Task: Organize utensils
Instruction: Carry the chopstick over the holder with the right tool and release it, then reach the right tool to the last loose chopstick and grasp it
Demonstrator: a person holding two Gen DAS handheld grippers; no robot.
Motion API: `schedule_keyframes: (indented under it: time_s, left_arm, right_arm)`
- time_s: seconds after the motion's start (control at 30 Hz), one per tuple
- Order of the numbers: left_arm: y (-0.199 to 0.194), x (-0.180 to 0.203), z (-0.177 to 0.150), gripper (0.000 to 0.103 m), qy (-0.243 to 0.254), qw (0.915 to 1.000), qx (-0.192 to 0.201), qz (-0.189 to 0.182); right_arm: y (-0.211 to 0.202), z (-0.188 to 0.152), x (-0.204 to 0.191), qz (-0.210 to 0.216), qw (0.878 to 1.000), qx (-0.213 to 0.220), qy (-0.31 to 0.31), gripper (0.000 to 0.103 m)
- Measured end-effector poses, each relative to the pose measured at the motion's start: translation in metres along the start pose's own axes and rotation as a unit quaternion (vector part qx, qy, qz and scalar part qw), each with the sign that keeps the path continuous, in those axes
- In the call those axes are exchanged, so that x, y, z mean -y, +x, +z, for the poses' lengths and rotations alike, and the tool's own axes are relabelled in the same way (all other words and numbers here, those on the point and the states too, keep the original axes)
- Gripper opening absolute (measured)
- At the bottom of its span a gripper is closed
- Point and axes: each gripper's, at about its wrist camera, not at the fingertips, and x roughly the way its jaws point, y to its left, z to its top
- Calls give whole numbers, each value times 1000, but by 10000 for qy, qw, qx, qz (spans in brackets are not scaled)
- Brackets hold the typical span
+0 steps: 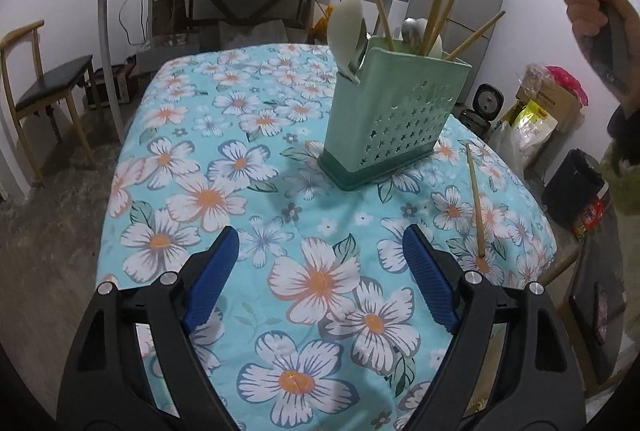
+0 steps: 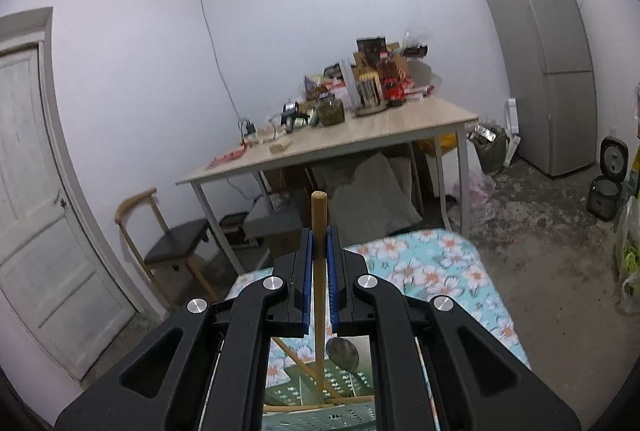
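Wooden chopstick (image 2: 319, 251) stands clamped in the raised right tool (image 2: 319, 271) above the holder (image 1: 394, 123); left tool (image 1: 320, 271) gapes empty.

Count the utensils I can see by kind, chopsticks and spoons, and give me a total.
Chopsticks: 5, three in the green holder, one in the right gripper, one on the tablecloth.
Spoons: 3, two white, one metal.
Total: 8
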Motion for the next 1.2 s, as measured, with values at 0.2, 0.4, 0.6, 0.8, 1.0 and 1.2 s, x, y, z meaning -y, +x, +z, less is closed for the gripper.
schedule_keyframes:
  time_s: [0.2, 0.4, 0.6, 0.8, 1.0, 1.2]
  left_arm:
    - [7, 4, -1, 80, -32, 9999, -102, -40]
    - [10, 9, -1, 80, -79, 9998, -176, -61]
    - [7, 19, 2, 80, 14, 9999, -126, -39]
    - [3, 34, 8, 80, 152, 9998, -58, -128]
    - [7, 54, 7, 80, 414, 9988, -137, -203]
    - [16, 69, 6, 80, 555, 9979, -253, -200]
  right_arm:
    - [24, -25, 2, 49, 9984, -558, 2, 13]
    - [16, -32, 5, 72, 9982, -595, -3, 24]
    - [-8, -29, 17, 159, 9987, -429, 201, 29]
    - [-45, -35, 35, 158, 9988, -240, 402, 39]
    - [-62, -70, 77, -31, 9945, -512, 914, 40]
    - [-52, -136, 131, -218, 9764, -1237, 1756, 40]
